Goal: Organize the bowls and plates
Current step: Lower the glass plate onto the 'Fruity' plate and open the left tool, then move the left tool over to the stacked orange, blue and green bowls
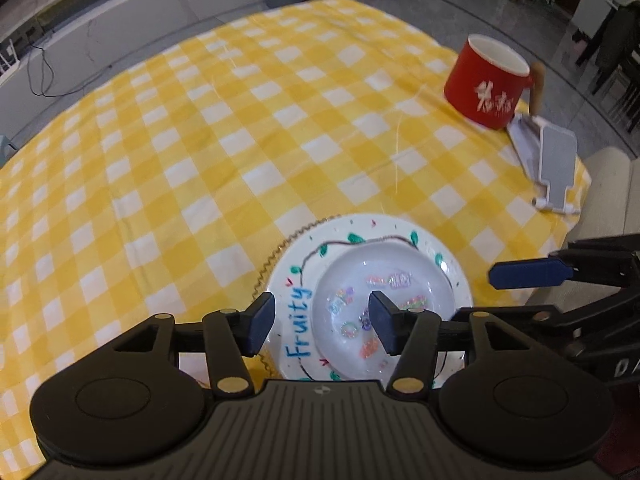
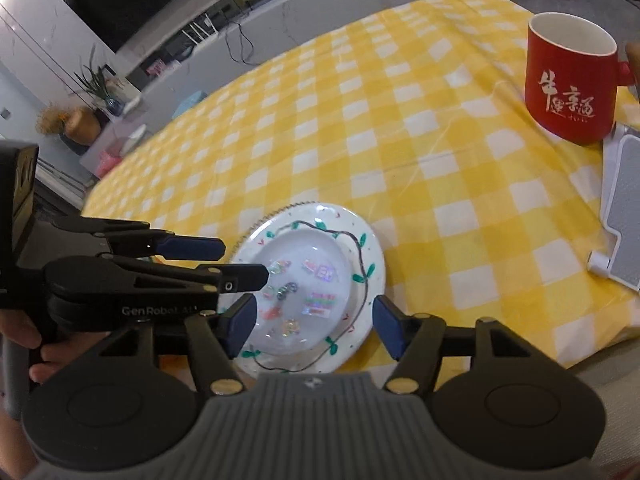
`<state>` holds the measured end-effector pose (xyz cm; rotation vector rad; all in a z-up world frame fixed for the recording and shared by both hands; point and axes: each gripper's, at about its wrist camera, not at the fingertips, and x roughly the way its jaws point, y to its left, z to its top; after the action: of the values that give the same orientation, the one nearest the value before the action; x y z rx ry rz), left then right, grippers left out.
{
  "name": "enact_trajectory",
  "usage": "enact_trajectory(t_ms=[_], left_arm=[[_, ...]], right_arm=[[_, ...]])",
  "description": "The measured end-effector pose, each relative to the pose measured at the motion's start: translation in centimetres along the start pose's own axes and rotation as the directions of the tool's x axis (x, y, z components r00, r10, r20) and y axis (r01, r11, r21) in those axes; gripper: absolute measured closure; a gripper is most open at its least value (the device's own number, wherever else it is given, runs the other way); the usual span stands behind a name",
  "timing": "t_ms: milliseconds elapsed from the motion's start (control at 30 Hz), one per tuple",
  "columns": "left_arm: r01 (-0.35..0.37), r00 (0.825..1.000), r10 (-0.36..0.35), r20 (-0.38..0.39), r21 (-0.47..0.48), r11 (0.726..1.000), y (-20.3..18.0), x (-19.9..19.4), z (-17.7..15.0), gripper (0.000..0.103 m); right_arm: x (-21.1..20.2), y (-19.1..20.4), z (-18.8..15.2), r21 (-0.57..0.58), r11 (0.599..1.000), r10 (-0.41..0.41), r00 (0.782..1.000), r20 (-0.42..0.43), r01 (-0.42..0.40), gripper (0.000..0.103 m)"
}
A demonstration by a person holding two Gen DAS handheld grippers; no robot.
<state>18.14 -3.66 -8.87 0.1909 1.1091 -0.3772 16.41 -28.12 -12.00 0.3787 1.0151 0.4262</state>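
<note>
Both claws, left (image 1: 322, 324) and right (image 2: 310, 328), gape unladen above stacked bowl (image 2: 304, 300) and plate (image 2: 370, 256); careless pinch could slide bowl off

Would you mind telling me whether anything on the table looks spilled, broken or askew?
Nothing stands out. The clear sticker-decorated bowl sits level inside the white "Fruity" plate, which lies on another gold-edged plate. The red mug stands upright on the yellow checked tablecloth, beside a white phone stand. No spills or cracks show.
</note>
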Motion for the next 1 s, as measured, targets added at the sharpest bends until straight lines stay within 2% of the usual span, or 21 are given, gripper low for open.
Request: enact_trajectory(t_ms=[67, 100, 133, 200, 400, 567, 600, 700, 1000], left_arm=[[0.005, 1.0, -0.005, 0.024, -0.01, 1.0, 0.4, -0.8, 0.1, 0.038], [0.006, 0.999, -0.005, 0.037, -0.017, 1.0, 0.7, -1.2, 0.2, 0.038], [0.006, 0.999, -0.005, 0.049, -0.025, 1.0, 0.9, -1.6, 0.3, 0.038], [0.01, 0.997, -0.007, 0.075, -0.043, 0.999, 1.6, -2.4, 0.4, 0.037], [0.012, 0.993, 0.002, 0.115, -0.114, 0.993, 3.4, -3.7, 0.5, 0.037], [0.008, 0.991, 0.009, 0.131, -0.127, 0.992, 4.0, -4.3, 0.5, 0.037], [0.012, 0.991, 0.005, 0.134, -0.128, 0.992, 4.1, -4.4, 0.4, 0.037], [0.019, 0.99, -0.002, 0.14, -0.12, 0.993, 4.2, -4.6, 0.3, 0.037], [0.034, 0.991, -0.016, 0.134, -0.136, 0.99, 4.7, -4.8, 0.3, 0.037]], right_arm=[[-1.1, -0.4, -0.2, -0.008, 1.0, -0.002, 1.0, 0.025, 0.002, 0.039], [-1.7, -0.6, -0.4, -0.025, 1.0, -0.004, 0.999, 0.035, 0.005, 0.045], [-2.1, -0.7, -0.6, -0.042, 0.999, -0.009, 0.999, 0.04, 0.01, 0.057], [-2.9, -1.0, -1.0, -0.053, 0.998, -0.019, 0.999, 0.038, 0.021, 0.071], [-2.7, 0.1, -2.0, -0.128, 0.991, -0.037, 0.999, 0.008, 0.038, 0.088], [-0.7, 1.8, -3.0, -0.255, 0.961, -0.134, 0.988, -0.08, 0.11, 0.09], [-0.3, 2.0, -3.2, -0.274, 0.955, -0.146, 0.985, -0.096, 0.114, 0.095], [0.9, 2.3, -3.4, -0.309, 0.942, -0.18, 0.975, -0.133, 0.132, 0.095], [2.3, 3.2, -3.2, -0.324, 0.939, -0.163, 0.978, -0.127, 0.114, 0.095]])
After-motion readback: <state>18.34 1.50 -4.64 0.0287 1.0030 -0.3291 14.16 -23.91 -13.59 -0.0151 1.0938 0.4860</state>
